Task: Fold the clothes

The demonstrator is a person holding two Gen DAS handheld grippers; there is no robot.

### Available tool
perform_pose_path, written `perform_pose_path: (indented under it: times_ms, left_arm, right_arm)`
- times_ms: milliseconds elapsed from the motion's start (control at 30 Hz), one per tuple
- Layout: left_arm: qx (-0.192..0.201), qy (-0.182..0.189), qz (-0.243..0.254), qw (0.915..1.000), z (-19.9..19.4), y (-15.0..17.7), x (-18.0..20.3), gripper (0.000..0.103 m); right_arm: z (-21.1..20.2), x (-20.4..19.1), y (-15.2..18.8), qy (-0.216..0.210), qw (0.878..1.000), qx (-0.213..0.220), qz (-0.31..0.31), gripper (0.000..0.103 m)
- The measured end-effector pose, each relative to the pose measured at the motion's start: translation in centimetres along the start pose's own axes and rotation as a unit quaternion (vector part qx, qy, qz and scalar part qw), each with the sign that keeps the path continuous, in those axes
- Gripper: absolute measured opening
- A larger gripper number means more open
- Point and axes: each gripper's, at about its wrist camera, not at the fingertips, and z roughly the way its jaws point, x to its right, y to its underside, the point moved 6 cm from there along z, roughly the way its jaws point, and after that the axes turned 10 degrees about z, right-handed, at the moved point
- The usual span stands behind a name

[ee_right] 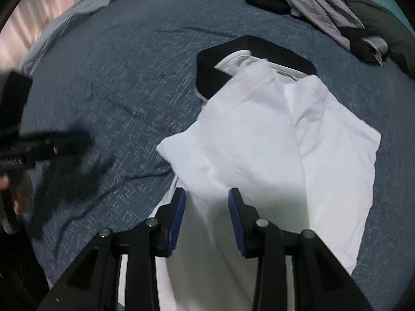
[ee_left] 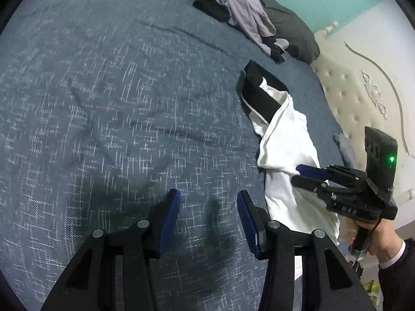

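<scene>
Just beneath the right tool (ee_right: pixel 206 195), the white-and-black garment (ee_right: pixel 272 134) is lying rumpled and only loosely gathered on the bed (ee_left: pixel 103 103), so folding is looking barely begun. Both tools are standing released, the left tool (ee_left: pixel 208 198) hovering beside it over bare bedding. More clothes (ee_left: pixel 241 7) are waiting beyond.

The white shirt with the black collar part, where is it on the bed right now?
The white shirt with black trim lies crumpled on the blue patterned bedspread, directly under the right gripper, with the pile of grey and black clothes beyond it.
</scene>
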Motion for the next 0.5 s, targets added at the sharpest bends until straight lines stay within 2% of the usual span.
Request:
perform_pose_path:
  times_ms: [67,167,500]
  left_arm:
    - [-0.001,0.000,-0.003,1.0000,0.3,0.4,-0.3,0.050]
    - [-0.003,0.001,-0.003,1.0000,0.5,0.7,-0.4,0.050]
    - [0.005,0.003,-0.007,1.0000,0.0,0.7,-1.0,0.050]
  right_arm:
    - [0.0,1.0,-0.2,-0.007,1.000,0.005,0.027,0.015]
    - [-0.4,2.2,-0.6,-0.017,0.999,0.016,0.050,0.008]
    - [-3.7,6.4,-3.0,-0.045,0.990,0.070,0.111,0.004]
